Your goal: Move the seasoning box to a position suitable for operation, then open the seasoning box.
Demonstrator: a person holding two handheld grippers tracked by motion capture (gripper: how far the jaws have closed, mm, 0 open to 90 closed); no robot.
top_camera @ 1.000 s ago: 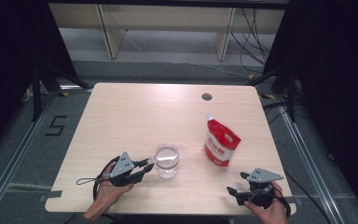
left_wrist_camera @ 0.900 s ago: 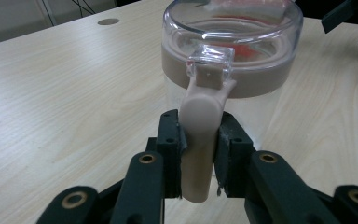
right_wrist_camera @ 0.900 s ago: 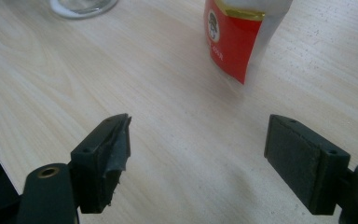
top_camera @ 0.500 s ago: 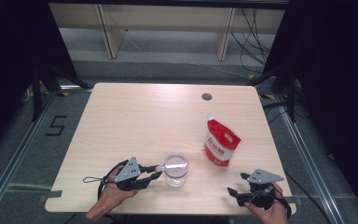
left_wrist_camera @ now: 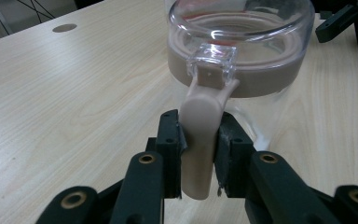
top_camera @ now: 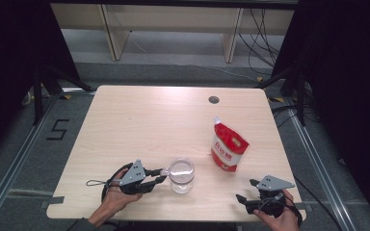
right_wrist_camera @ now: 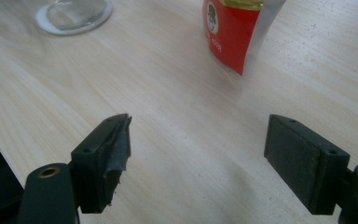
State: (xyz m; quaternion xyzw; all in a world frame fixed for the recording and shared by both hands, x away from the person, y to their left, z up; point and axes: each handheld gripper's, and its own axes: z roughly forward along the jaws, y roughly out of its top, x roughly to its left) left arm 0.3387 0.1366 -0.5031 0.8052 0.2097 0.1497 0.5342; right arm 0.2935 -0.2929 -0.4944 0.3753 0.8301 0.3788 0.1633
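Note:
A clear glass jar (top_camera: 181,174) with a beige band and a beige handle (left_wrist_camera: 199,126) stands near the table's front edge, left of centre. My left gripper (top_camera: 163,174) reaches in from the jar's left and is shut on that handle, which is pinched between the black jaws in the left gripper view (left_wrist_camera: 199,149). A red and white pouch (top_camera: 227,147) stands upright to the jar's right. My right gripper (top_camera: 245,189) rests at the front right corner, open and empty. In the right gripper view (right_wrist_camera: 198,149) its jaws frame bare wood, with the pouch (right_wrist_camera: 233,32) and the jar (right_wrist_camera: 72,11) farther off.
The light wooden table (top_camera: 139,125) has a round cable hole (top_camera: 214,100) at its back right. Beyond the far edge stand wooden shelf legs (top_camera: 110,29) and loose cables (top_camera: 260,29) on the floor. Dark curtains flank both sides.
The left gripper and the jar have slid to the right and a little toward the front edge, most of it in the first half second. The right gripper and the pouch have stayed put.

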